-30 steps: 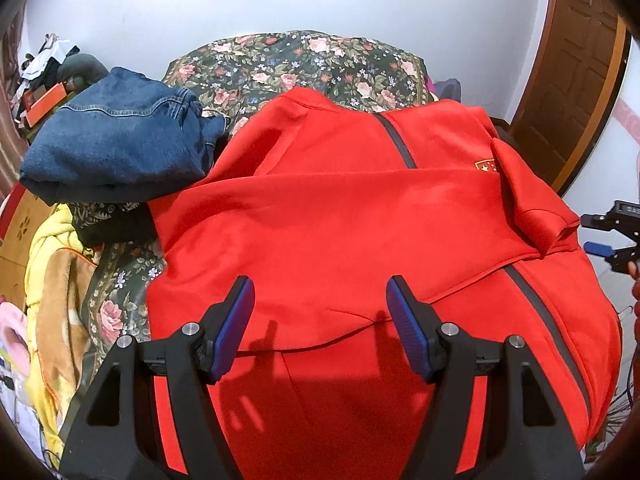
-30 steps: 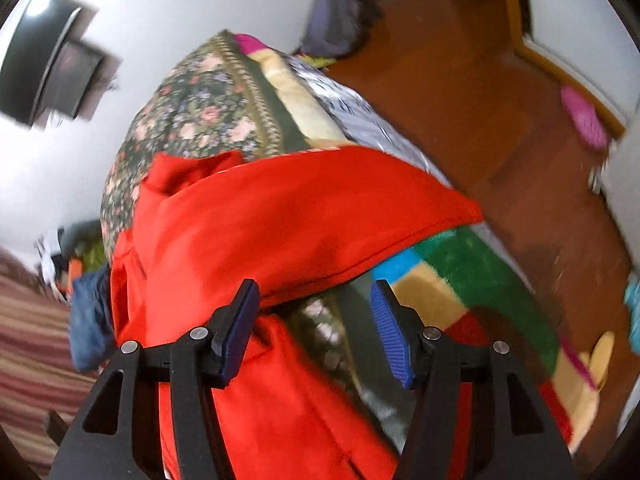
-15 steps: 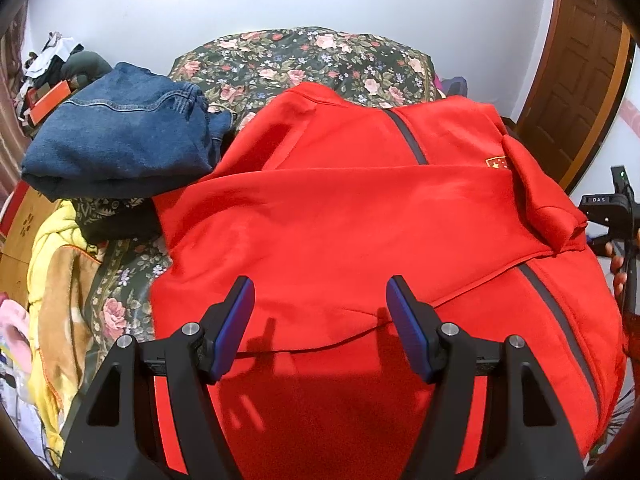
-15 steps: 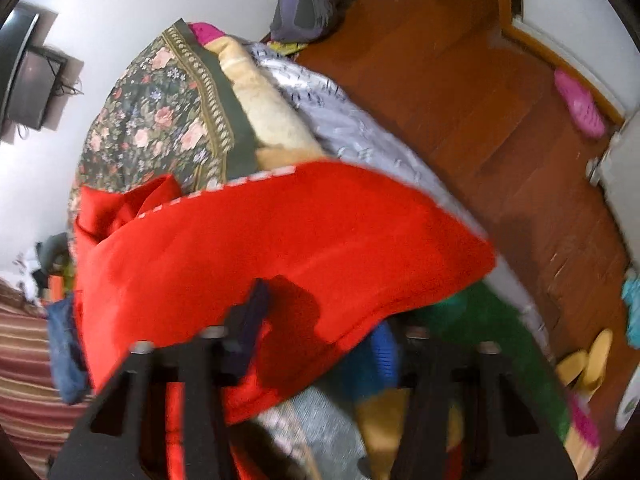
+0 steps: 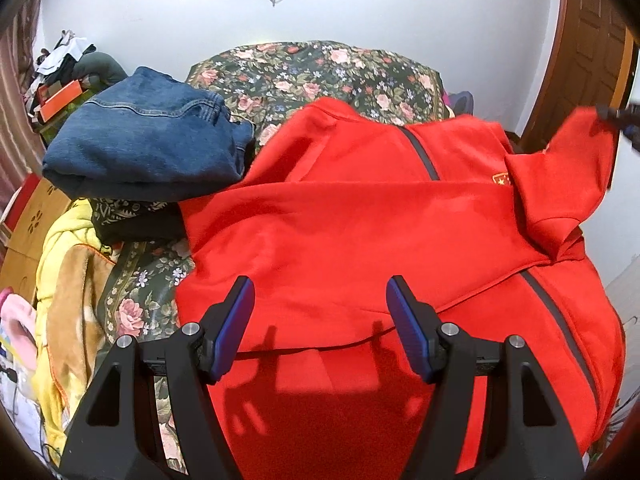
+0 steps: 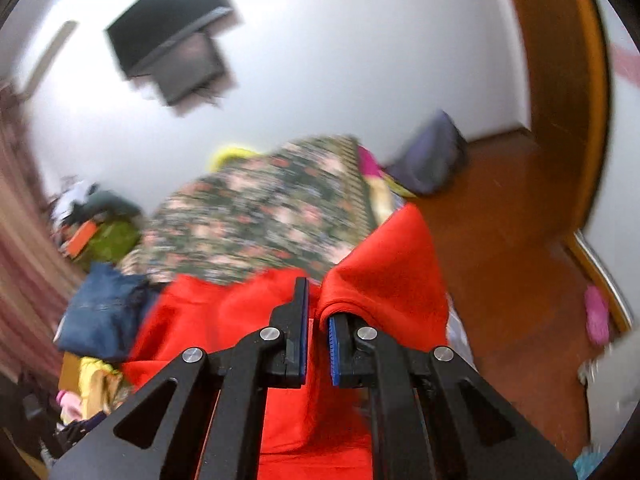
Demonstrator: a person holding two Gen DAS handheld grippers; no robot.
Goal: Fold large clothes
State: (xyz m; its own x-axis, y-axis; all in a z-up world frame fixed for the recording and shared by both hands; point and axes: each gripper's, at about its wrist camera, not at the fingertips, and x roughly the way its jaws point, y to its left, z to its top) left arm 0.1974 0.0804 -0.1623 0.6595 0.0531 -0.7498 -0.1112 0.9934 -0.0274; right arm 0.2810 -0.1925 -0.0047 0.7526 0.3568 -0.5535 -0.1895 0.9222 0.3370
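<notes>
Now the red jacket (image 5: 360, 232) lies spread across the near part of the bed (image 5: 320, 68), front up, with a dark zip line running down its middle and a small yellow emblem on the chest toward the right. One sleeve is folded across the body, its cuff edge lying just ahead of the left gripper (image 5: 320, 320). That gripper hangs over the lower part of the jacket with its blue-padded fingers (image 5: 236, 320) set wide apart and nothing between them; its shadow falls on the red cloth below. At the right edge of the left wrist view, the other sleeve (image 5: 568, 168) is lifted off the jacket's body and pulled up toward the door side, where a dark, blurred tip of the right gripper (image 5: 620, 118) shows at its end. From the right wrist view, the right gripper (image 6: 318, 320) has its fingers nearly together, pinched on a fold of the red sleeve (image 6: 384, 276), which bunches over the right-hand finger and drapes down beyond it. This view is smeared, so fine detail of the pinch is hard to read. Beside the jacket, on its left, a folded pair of blue jeans (image 5: 144, 148) rests on a dark garment, close to the jacket's shoulder. A floral bedspread (image 5: 304, 76) covers the far end of the bed, a yellow and brown blanket (image 5: 68, 264) lies along the left side, and a brown wooden door (image 5: 580, 60) stands at the right.
</notes>
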